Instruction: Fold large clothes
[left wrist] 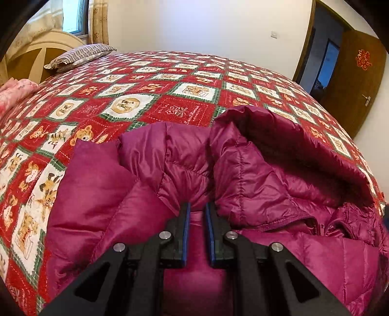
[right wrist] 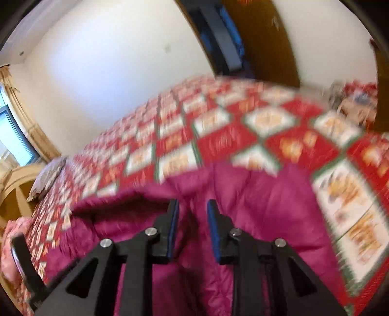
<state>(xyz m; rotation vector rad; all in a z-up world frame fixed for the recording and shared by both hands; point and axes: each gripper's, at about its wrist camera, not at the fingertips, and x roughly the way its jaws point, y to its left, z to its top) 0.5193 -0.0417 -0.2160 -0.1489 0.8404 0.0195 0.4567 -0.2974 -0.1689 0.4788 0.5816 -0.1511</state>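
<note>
Starting at your far left, a pink bundle (left wrist: 17,91) lay at the edge of the bed beside the cream headboard (left wrist: 36,52), with a striped pillow (left wrist: 77,56) behind it and a curtained window (left wrist: 73,17) above. The red patchwork bedspread (left wrist: 150,80) covered the whole bed, and the magenta puffer jacket (left wrist: 255,175) lay on it close in front of you, its hood (left wrist: 311,150) puffed open toward your right. Your left gripper (left wrist: 196,206) pointed down into the jacket with its jaws drawn narrow; jacket fabric bunched between the blue pads (left wrist: 186,218), and they seemed to be pinching it, though a slim gap showed further back. Further right, a light switch (left wrist: 274,34) sat on the white wall and the brown door (left wrist: 357,73) stood open. In the right wrist view, which was badly blurred, your right gripper (right wrist: 193,206) hung over the same jacket with its jaws parted moderately and nothing clearly clamped between them; the fabric lay under the fingers (right wrist: 214,218) rather than in their grip.
</note>
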